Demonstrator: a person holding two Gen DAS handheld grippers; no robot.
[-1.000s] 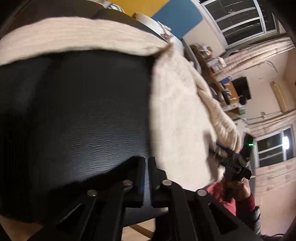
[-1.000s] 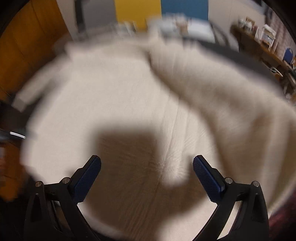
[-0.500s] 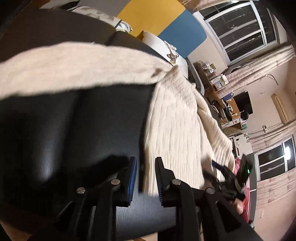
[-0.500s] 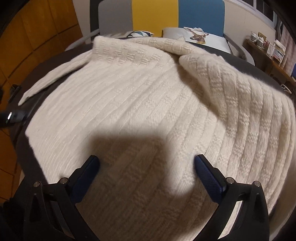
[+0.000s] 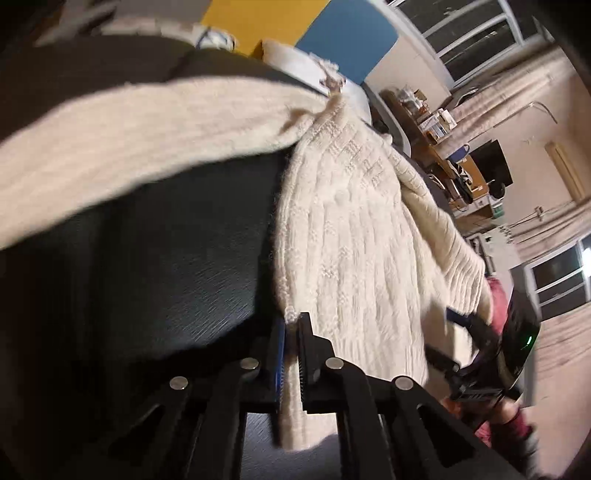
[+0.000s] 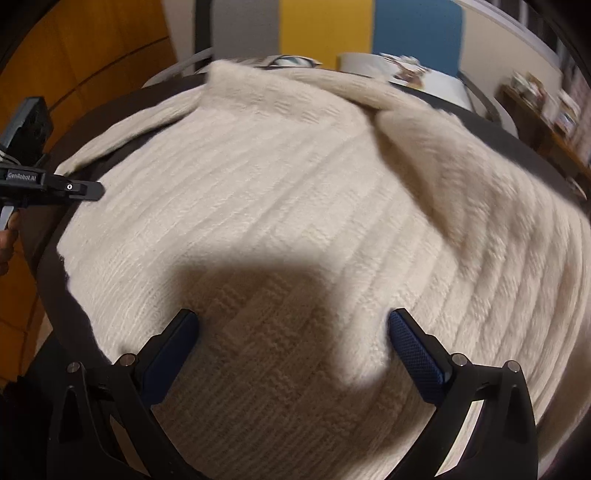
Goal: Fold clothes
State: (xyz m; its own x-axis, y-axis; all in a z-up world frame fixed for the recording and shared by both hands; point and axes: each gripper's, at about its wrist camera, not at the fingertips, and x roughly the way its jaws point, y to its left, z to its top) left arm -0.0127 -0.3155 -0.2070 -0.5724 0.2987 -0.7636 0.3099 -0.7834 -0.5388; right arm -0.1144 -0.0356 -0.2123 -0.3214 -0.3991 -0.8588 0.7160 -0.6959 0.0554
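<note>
Cream knitted sweater spread flat over a dark surface, ribbed body facing up, one sleeve stretched out across the dark top toward the left, the other sleeve folded in over the right side of the body. Left gripper at the sweater's lower left corner, jaws closed almost together on the hem edge, knit pinched between the blue pads. Right gripper poised low over the lower middle of the sweater, jaws spread wide, nothing between them, shadow cast on the knit below. Yellow and blue wall panels behind the far edge; cluttered shelf and windows off to the right.
</note>
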